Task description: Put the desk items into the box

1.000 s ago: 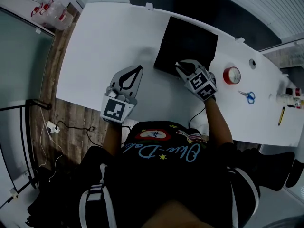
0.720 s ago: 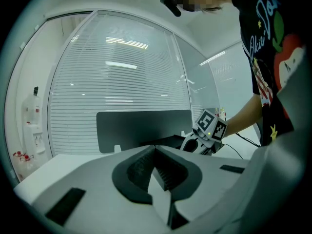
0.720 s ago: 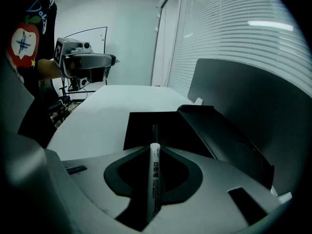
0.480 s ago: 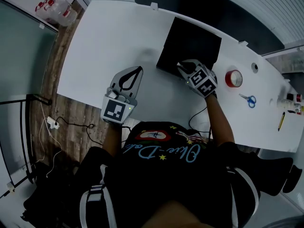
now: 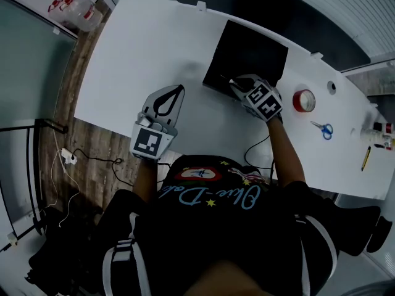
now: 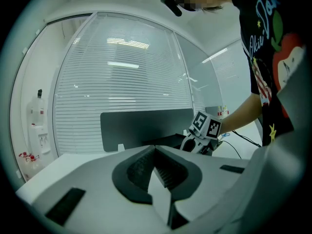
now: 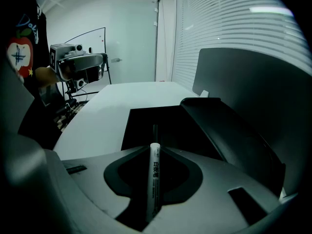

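My right hand-held gripper is clamped on a white marker pen. In the right gripper view the pen stands between the two jaws, gripped along its barrel, with its dark tip pointing forward past the fingertips. That tip reaches out over the black box, which lies open on the white surface with its lid raised on the right side. From the head view, the gripper's tips sit right at the near edge of the box, at its corner closest to me, so the pen is at the box's rim and not lying inside it. My left hand-held gripper is well apart from the box, to its left. Its jaws are brought together at the tips with nothing between them. In the left gripper view it looks across at the right one and its marker cube. Other desk items lie out on the surface to my right: a red roll of tape just beside the box, blue-handled scissors a little beyond it, and a yellow pencil further still, near the surface's front edge. Some small bottles at the far right end are too small to make out.
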{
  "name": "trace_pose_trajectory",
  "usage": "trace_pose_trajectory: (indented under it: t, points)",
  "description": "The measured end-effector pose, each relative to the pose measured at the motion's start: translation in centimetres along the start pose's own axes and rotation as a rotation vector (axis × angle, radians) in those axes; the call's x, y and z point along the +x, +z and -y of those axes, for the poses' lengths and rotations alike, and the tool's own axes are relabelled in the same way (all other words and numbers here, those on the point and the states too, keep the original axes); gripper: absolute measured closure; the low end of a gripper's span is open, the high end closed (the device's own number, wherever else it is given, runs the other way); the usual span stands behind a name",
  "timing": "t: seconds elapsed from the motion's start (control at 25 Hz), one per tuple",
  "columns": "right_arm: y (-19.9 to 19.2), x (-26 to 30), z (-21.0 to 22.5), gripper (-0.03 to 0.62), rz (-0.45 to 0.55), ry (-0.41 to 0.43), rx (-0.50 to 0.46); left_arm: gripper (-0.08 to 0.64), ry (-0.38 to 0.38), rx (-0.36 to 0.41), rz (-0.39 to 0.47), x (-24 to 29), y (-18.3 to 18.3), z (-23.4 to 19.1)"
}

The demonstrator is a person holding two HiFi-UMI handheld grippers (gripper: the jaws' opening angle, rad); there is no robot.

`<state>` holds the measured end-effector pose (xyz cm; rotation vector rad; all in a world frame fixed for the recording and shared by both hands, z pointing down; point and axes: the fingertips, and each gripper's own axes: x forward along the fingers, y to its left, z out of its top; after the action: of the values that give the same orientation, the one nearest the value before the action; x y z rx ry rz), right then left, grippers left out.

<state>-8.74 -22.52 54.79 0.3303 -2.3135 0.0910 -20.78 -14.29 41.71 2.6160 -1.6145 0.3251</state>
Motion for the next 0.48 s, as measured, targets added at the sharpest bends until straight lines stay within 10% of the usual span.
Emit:
trace_pose_trajectory:
  t: [0.48]
  points:
    - [-0.23,-0.31,-0.06,0.517,-0.002,0.006,-0.022,0.568,0.003,0.009,-0.001,-0.01,0.31,0.46]
